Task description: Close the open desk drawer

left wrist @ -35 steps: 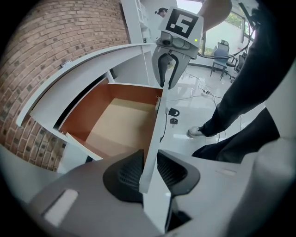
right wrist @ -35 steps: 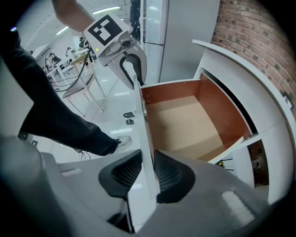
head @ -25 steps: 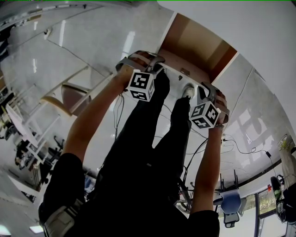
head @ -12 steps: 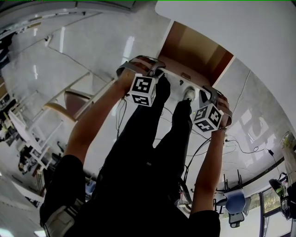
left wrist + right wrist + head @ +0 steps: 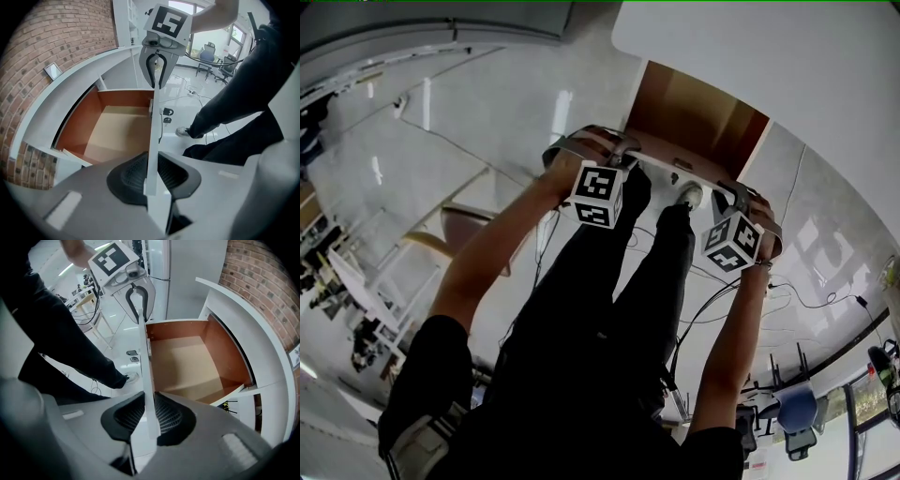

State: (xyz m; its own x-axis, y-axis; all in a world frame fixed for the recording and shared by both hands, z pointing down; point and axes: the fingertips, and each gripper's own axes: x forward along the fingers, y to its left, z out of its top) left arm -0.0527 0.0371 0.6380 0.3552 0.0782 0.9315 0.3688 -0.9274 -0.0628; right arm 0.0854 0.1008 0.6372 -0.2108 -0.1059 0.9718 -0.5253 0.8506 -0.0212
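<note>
Left gripper (image 5: 151,174), jaws just closing further, pinches the drawer front (image 5: 153,129); right gripper (image 5: 149,416) seemingly pinches it too. Drawer (image 5: 80,123) gapes beyond them: closing barely begun; next, an even push inward.

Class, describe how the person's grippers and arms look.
The left gripper and right gripper have pale grey bodies, black ribbed pads, each topped by a white cube with black square markers. Black short sleeves. The left jaws have just been closing on the drawer front between them.
</note>
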